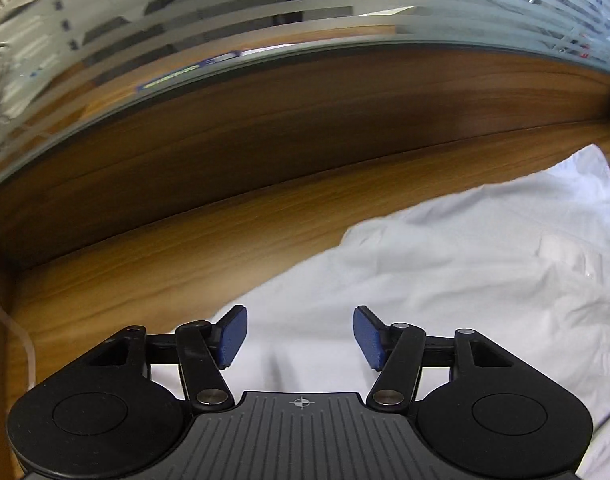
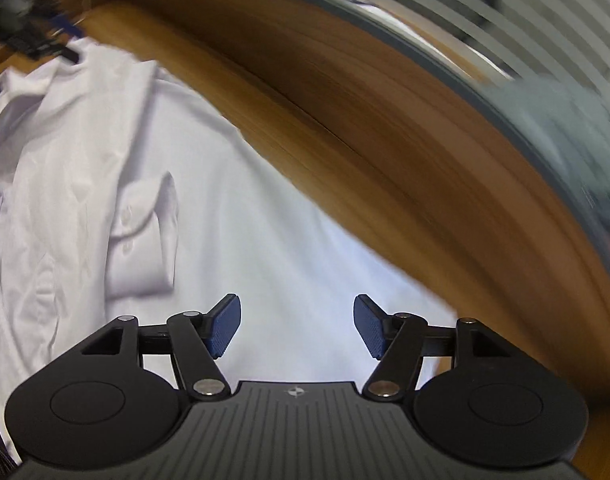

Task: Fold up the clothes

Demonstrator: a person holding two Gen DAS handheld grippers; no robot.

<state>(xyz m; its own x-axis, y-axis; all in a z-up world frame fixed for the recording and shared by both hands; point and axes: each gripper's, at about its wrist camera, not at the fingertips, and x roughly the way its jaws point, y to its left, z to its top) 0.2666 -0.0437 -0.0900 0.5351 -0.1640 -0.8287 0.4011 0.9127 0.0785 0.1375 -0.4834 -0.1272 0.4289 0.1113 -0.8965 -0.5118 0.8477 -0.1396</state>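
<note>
Both your claws are spread with nothing between the pads. The white shirt (image 2: 209, 208) lies flat on the wooden table (image 2: 345, 152), running toward the upper left under your right claw (image 2: 297, 326); your left claw (image 1: 300, 338) hangs over its lower-left edge.

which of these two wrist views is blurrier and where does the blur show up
Right wrist view is blurrier: the wooden table and striped glass partition streak, though the right gripper stays sharp. Left wrist view: milder smear on the partition; white shirt fairly clear.
</note>
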